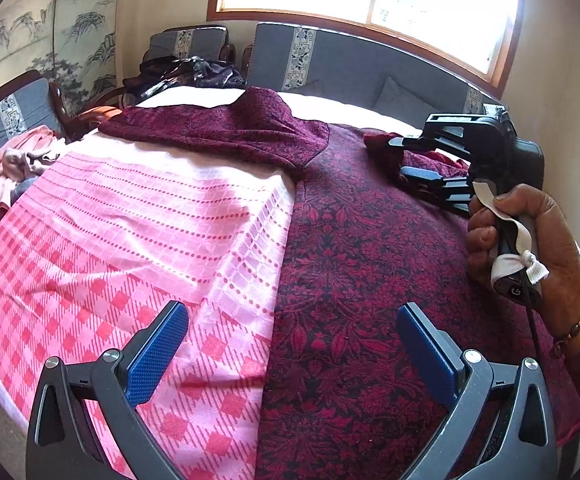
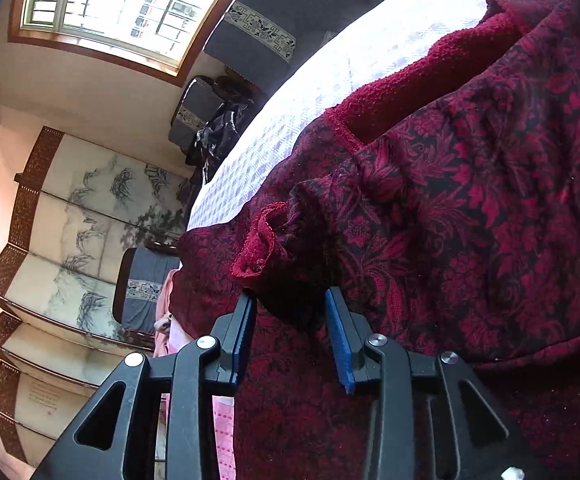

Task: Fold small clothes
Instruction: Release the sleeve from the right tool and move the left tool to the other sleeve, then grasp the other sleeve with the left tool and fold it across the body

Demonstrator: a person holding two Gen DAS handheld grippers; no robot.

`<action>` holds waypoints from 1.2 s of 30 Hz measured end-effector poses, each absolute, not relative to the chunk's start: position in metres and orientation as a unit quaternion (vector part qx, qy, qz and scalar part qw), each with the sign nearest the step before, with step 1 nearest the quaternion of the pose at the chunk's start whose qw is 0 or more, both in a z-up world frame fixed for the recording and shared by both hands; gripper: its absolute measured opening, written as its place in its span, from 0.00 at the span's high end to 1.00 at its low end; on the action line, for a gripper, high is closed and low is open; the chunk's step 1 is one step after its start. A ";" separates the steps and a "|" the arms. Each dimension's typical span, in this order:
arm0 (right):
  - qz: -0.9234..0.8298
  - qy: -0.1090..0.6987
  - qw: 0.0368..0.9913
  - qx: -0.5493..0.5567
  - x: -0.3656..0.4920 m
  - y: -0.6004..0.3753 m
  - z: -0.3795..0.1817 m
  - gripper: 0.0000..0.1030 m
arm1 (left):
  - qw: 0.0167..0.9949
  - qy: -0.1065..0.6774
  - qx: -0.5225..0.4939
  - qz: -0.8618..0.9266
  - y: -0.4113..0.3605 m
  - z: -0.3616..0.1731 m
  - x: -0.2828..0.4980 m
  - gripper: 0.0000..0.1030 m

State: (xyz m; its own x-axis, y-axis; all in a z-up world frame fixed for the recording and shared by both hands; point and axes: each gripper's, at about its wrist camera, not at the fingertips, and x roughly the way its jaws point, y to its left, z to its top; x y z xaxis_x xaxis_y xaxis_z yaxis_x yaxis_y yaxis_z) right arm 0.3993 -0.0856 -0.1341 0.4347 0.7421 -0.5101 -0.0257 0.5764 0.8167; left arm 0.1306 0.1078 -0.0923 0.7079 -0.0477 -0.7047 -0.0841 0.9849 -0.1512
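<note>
Maroon floral garment [image 1: 370, 248] spread flat on pink checked bedspread [image 1: 130, 248], ready for folding. Right gripper [image 2: 290, 320] parted around its bunched cuff [image 2: 258, 240], lower centre, not pinching. Left gripper [image 1: 290, 344] wide apart, empty.

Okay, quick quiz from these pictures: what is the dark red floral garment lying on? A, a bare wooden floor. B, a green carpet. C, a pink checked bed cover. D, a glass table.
C: in the left wrist view the dark red floral garment is spread over the pink checked bed cover, which shows bare on its left side.
</note>
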 end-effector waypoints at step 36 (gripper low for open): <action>0.353 0.469 0.773 0.239 0.279 -0.041 -0.117 0.40 | 0.808 0.433 -0.398 -0.035 0.440 -0.133 0.405 0.29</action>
State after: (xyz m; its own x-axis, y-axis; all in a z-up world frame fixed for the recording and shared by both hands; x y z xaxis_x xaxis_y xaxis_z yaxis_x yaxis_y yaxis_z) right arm 0.2788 -0.0413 -0.1172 0.3111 0.7709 -0.5558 -0.3222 0.6357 0.7015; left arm 0.4053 0.4400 -0.1327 0.6225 -0.4014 -0.6719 -0.2875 0.6812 -0.6733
